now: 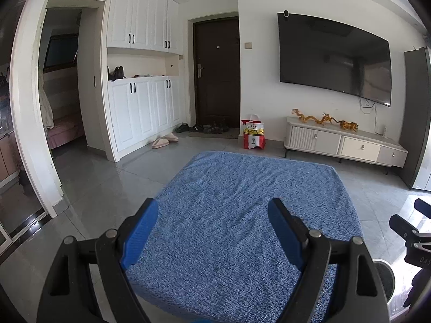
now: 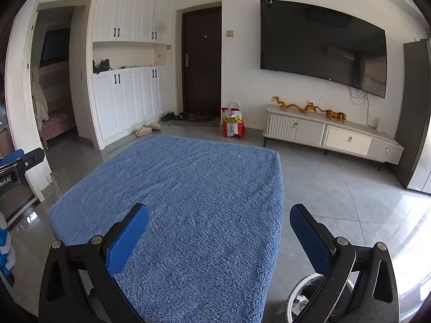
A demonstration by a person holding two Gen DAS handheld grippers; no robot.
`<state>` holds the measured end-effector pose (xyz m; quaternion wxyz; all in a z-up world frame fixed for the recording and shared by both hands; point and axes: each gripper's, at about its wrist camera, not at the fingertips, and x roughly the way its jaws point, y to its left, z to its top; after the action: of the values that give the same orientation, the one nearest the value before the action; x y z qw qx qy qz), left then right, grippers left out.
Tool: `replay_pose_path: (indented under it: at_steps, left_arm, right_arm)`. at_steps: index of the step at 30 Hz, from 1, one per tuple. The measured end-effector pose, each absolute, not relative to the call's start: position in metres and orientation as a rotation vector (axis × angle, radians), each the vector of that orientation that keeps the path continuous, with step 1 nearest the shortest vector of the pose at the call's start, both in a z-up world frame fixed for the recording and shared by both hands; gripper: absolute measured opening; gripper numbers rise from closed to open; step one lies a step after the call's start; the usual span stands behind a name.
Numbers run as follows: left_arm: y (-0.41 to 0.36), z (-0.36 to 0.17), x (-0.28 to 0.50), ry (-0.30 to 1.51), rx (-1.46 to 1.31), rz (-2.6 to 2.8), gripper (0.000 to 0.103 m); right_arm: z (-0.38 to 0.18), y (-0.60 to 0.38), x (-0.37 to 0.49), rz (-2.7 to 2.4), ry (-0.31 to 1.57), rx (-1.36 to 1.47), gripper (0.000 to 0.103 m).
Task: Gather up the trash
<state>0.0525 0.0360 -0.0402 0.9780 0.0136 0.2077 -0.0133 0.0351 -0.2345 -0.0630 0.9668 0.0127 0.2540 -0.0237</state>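
Both blue-padded black grippers, left [image 1: 212, 215] and right [image 2: 219, 222], are held open and empty over a blue fleecy cloth-covered surface [image 2: 188, 188], with a round white-rimmed bin [image 2: 301, 298] at lower right and a red-and-white paper bag [image 2: 233, 125] at centre.

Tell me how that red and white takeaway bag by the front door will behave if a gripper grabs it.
The takeaway bag looks like thin, crinkled plastic, so probably floppy and light. Standing upright on smooth tile, it would likely slide or tip if pushed. Lifting by its top handle seems safest.

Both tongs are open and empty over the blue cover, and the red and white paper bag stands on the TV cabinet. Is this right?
Not quite. The red and white paper bag stands on the floor, between the dark door and the TV cabinet, as both wrist views show. The rest is right.
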Motion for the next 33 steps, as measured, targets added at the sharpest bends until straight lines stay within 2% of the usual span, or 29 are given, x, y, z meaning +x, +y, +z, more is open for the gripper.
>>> replay_pose_path:
  at_steps: [33]
  left_arm:
    - [0.032,-0.053,0.07,0.46,0.037,-0.02,0.083]
  right_arm:
    - [-0.083,-0.241,0.054,-0.059,0.544,0.053,0.103]
